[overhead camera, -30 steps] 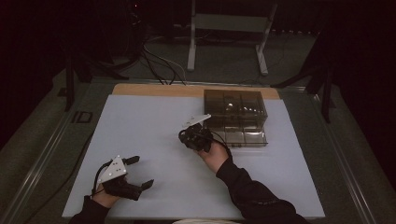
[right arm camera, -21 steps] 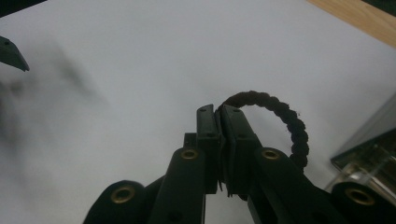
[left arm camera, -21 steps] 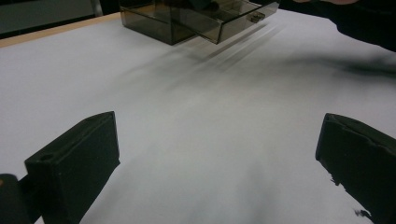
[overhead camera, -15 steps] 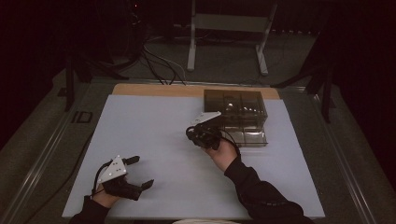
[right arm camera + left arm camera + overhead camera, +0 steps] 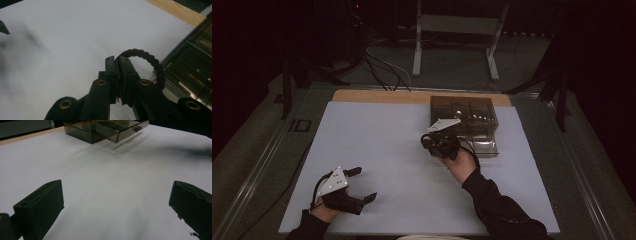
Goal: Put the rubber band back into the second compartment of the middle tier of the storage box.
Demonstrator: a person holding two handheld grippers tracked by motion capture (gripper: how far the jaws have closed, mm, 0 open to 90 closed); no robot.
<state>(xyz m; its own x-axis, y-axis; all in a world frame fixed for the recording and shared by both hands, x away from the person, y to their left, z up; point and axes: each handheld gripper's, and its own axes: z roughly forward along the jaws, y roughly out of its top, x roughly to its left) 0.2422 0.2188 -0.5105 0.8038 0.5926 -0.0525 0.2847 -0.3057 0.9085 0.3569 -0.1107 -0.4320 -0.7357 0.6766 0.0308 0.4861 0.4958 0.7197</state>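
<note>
I have the right tongs pinched together on a dark braided hair tie, whose loop arcs out to the right of the jaw tips in the right gripper view, just beside the smoky clear drawer organizer. In the high view that organizer sits right of centre on the white tabletop, its drawer pulled out toward me. My left tongs rest at the lower left of the frame, jaws wide apart and empty. The grip catches only a short bit of the band, so I judge it could slip out, or the free loop could snag the drawer's front edge and drop onto the tabletop.
</note>
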